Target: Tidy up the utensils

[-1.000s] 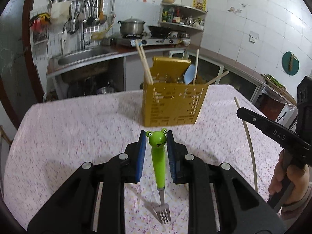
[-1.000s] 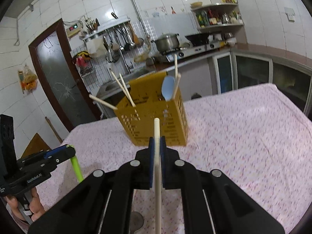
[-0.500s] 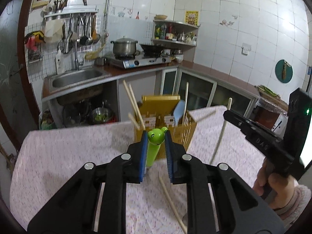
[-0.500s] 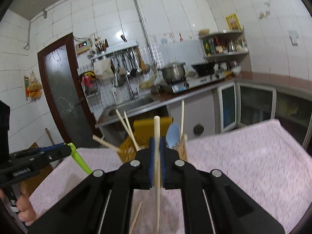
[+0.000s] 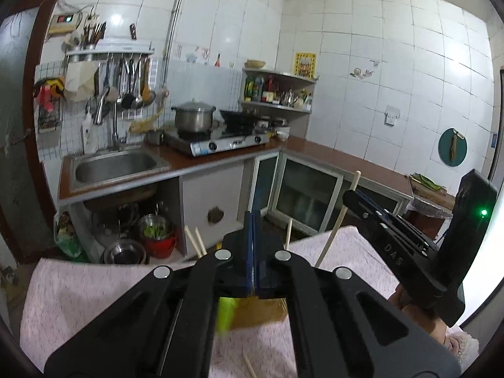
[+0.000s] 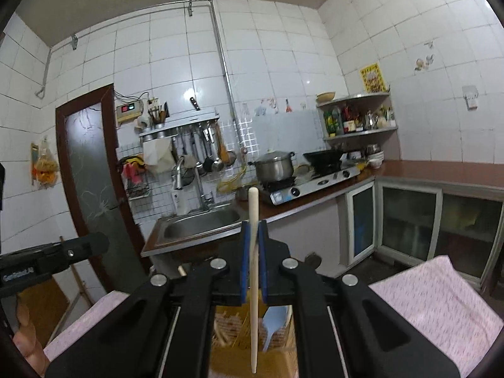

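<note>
Right gripper is clamped on a pale wooden chopstick, held upright so it can drop tip-first into the yellow perforated plastic utensil caddy just below, where a light blue plastic spoon already stands. Left gripper jaws have just been closing and now meet with nothing between the blue pads; the green-handled fork shows as a blur beneath, by the caddy; whether it landed inside I can't tell

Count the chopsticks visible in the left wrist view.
5 chopsticks: a pair left of the left gripper, one just right of it, one in the right gripper, one on the tablecloth. More may be hidden.
</note>
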